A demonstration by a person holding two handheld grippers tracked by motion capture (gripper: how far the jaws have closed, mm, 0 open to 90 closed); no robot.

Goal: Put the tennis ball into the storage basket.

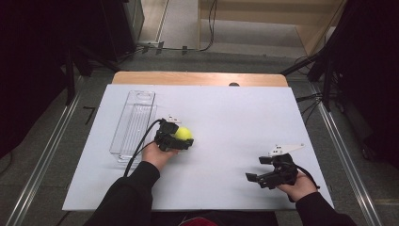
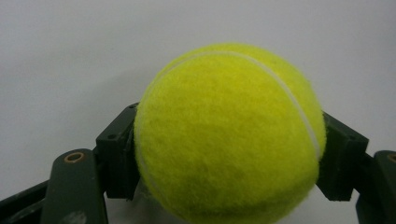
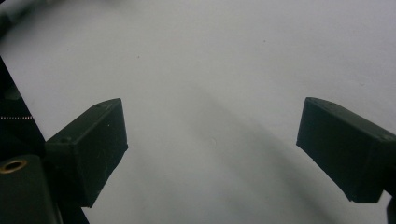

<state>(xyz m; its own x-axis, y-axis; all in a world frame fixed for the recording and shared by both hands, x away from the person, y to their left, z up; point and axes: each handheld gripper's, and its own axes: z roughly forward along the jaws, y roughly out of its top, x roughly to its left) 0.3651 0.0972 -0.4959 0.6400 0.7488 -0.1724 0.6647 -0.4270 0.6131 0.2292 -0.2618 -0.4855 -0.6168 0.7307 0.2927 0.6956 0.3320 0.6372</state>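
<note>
Left gripper (image 1: 181,136), high view: jaws closed on the yellow tennis ball (image 1: 184,134), just right of the clear plastic bin (image 1: 134,123) on the white table (image 1: 226,117). The grasp looks made; lifting the ball and placing it, probably in the bin, appears to remain. Right gripper (image 1: 256,169), well right of the bin, stands wide open and empty.

Left gripper view: both pads press the tennis ball (image 2: 229,135) at its sides; a sphere has no long axis, and its seam curves over the top.

Right gripper view: nothing lies between the spread jaws, with bare table (image 3: 210,60) beyond.
</note>
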